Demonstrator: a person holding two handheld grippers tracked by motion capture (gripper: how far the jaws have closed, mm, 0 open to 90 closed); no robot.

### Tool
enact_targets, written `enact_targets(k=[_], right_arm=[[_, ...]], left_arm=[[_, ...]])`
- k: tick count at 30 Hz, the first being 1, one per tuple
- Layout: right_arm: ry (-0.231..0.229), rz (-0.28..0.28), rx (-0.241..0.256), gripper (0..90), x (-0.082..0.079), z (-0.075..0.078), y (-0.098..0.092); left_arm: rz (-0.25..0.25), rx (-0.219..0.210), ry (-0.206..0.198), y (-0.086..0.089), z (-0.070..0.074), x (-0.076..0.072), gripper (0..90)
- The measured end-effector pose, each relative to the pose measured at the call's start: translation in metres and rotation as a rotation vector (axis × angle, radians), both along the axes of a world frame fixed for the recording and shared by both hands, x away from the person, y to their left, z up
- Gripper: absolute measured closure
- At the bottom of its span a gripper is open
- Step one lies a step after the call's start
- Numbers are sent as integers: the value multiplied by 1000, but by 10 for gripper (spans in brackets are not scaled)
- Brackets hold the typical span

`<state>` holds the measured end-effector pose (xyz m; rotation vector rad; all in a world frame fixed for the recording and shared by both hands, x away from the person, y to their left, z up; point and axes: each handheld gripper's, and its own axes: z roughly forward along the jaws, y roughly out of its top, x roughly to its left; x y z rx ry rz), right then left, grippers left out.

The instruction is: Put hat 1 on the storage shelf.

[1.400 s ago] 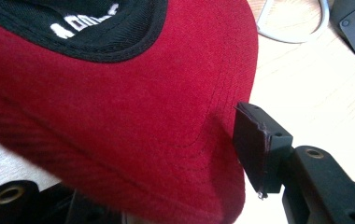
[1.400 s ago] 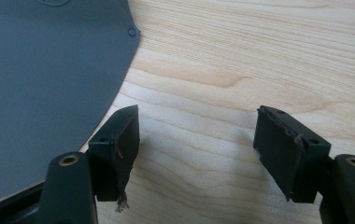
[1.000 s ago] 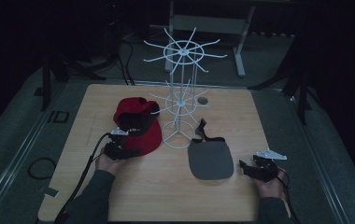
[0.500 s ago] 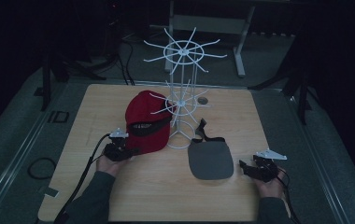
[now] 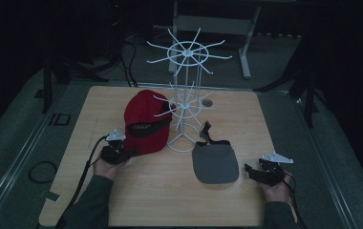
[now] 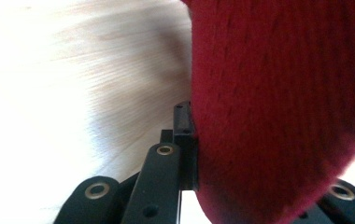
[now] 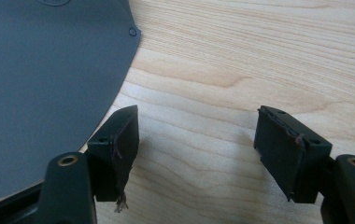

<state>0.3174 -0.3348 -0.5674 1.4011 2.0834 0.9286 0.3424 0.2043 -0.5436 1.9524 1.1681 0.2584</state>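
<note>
A red cap (image 5: 146,121) stands tilted on the wooden table (image 5: 136,200), its crown leaning toward the white wire rack (image 5: 186,95). My left gripper (image 5: 130,152) is shut on the cap's near edge. In the left gripper view red fabric (image 6: 278,107) covers one jaw, and the other presses against it at the left gripper (image 6: 195,140). A flat grey cap (image 5: 215,164) lies right of the rack's base. My right gripper (image 5: 252,171) rests open on the table just right of it. In the right gripper view the grey cap (image 7: 49,79) sits beside the open right gripper (image 7: 196,140).
The rack's wire feet (image 5: 182,143) spread across the table's middle between the two caps. A small round hole (image 5: 207,102) sits in the tabletop behind the rack. Black cables (image 5: 86,167) trail from the left gripper over the near left edge.
The left gripper has tipped the red cap up and shifted it right, against the rack. The right gripper and the grey cap have stayed put.
</note>
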Motion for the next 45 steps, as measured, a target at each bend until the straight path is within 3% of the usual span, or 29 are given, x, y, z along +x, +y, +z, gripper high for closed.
enact_targets(k=[13, 31, 45], right_arm=[[0, 0, 1, 307, 0, 0, 0], [0, 1, 1, 305, 0, 0, 0], [1, 1, 0, 305, 0, 0, 0]], left_arm=[[78, -23, -42, 23, 10, -2, 858], [126, -19, -97, 40, 31, -6, 857], [127, -23, -123, 46, 41, -7, 857]])
